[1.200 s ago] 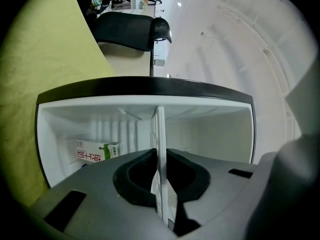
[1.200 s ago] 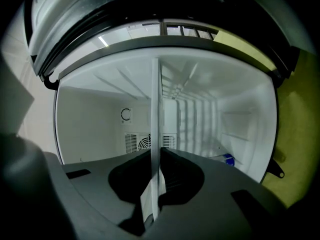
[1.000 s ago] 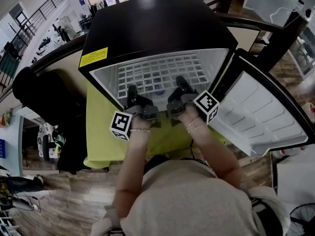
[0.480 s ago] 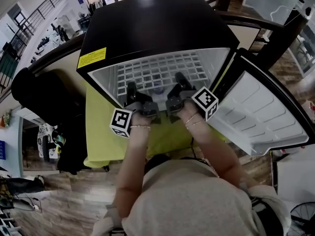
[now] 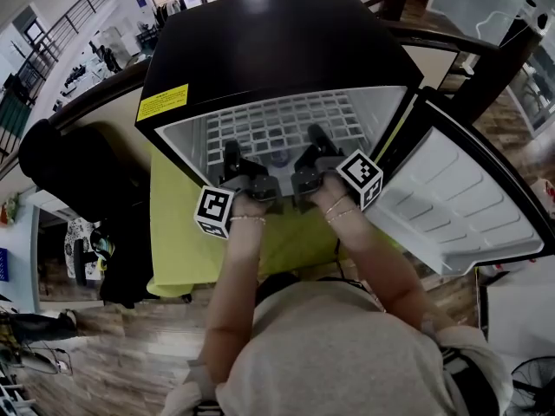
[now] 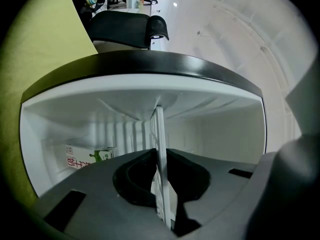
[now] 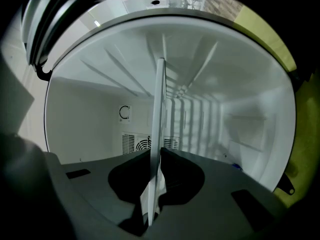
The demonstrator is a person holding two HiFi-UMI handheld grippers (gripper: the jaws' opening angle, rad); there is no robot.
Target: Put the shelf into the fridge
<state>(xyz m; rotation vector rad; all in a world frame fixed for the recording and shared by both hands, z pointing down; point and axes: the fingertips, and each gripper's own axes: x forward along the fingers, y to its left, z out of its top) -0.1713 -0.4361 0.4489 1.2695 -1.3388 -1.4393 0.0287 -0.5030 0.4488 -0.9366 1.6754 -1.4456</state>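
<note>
Head view showed the left gripper (image 5: pixel 232 158) and right gripper (image 5: pixel 314 142) side by side at the mouth of the fridge (image 5: pixel 260 42), each clamped on the near edge of the shelf (image 5: pixel 277 121). The shelf stretched ahead of them, inside the cabinet. The open door (image 5: pixel 460 198) hung to the right gripper's right.

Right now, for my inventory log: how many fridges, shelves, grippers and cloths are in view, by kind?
Fridge: 1
Wire shelf: 1
Grippers: 2 (left gripper, right gripper, both shut on the shelf's front edge)
Yellow-green cloth: 1
Total: 5
</note>
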